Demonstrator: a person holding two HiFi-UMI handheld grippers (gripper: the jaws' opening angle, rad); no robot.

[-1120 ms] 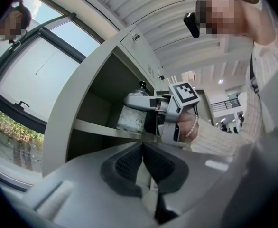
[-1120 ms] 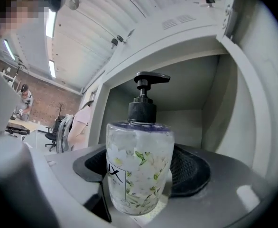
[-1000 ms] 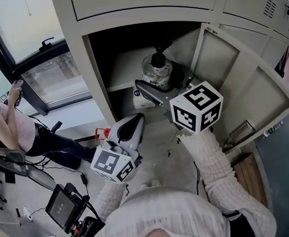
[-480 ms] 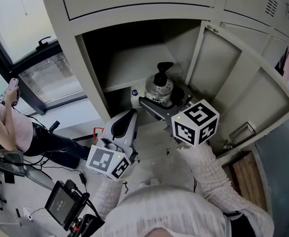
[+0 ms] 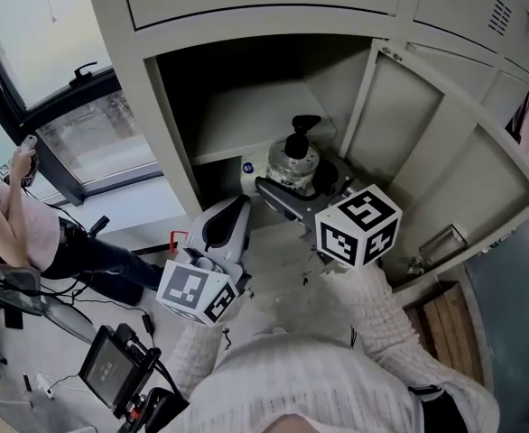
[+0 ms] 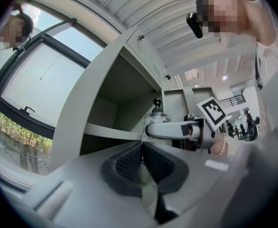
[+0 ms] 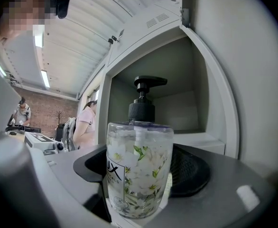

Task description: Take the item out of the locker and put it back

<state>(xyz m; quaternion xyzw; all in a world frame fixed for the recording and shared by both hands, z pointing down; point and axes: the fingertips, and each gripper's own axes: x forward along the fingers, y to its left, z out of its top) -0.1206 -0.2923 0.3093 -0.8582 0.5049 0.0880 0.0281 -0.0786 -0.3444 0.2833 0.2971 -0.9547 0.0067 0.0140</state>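
The soap bottle (image 7: 139, 170), clear with a flower print and a black pump, is sitting clamped between the jaws of the right gripper (image 5: 290, 180), at the open front of the locker (image 5: 170, 142). The taking-out is under way; from the head view it is hard to tell whether the base has cleared the sill. The putting-back is still waiting. Against a second ago, the bottle is sitting lower and nearer the person, drawn forward from deeper inside. The left gripper (image 5: 236, 213) is hanging below the opening, jaws closed together on nothing.
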